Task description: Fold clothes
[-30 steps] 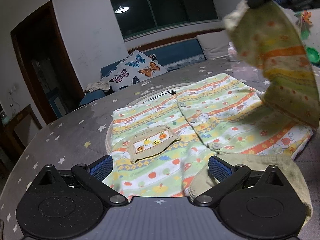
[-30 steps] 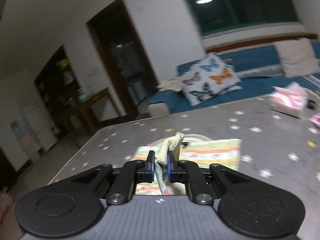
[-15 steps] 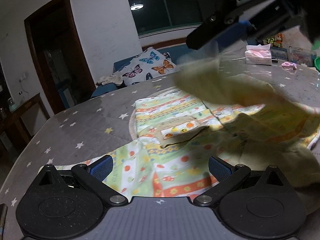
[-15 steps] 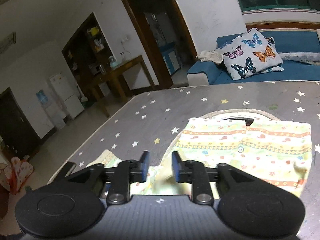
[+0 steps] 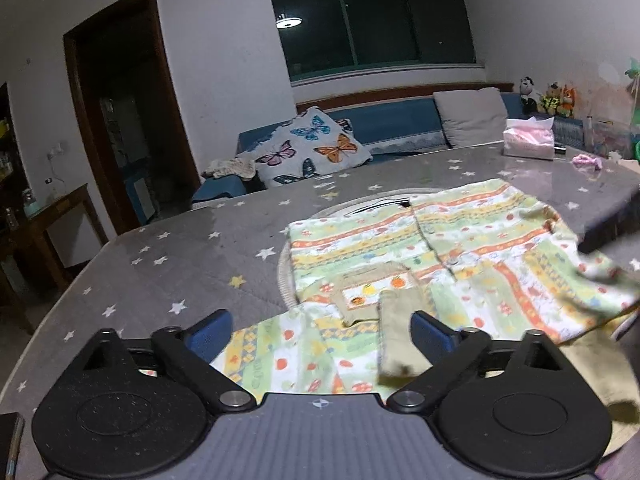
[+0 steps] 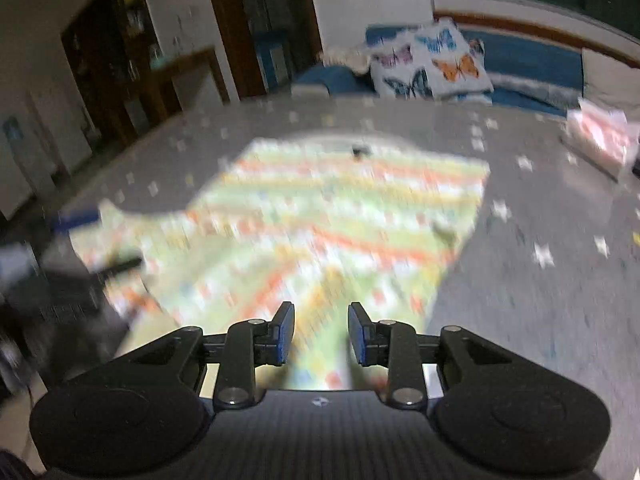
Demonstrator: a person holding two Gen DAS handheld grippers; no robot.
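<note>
Your left gripper [image 5: 322,330]: jaws spread, empty, over patterned shirt [image 5: 432,264] flat on starred table [image 5: 180,256] | your right gripper [image 6: 321,334]: released, apparently empty; motion blur obscures cloth beneath.

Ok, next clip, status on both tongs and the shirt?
Left tongs open, low over the near sleeve. Right tongs open, empty, view blurred. Patterned shirt flat on the star-print table, right sleeve folded across. Nothing in the way.
</note>
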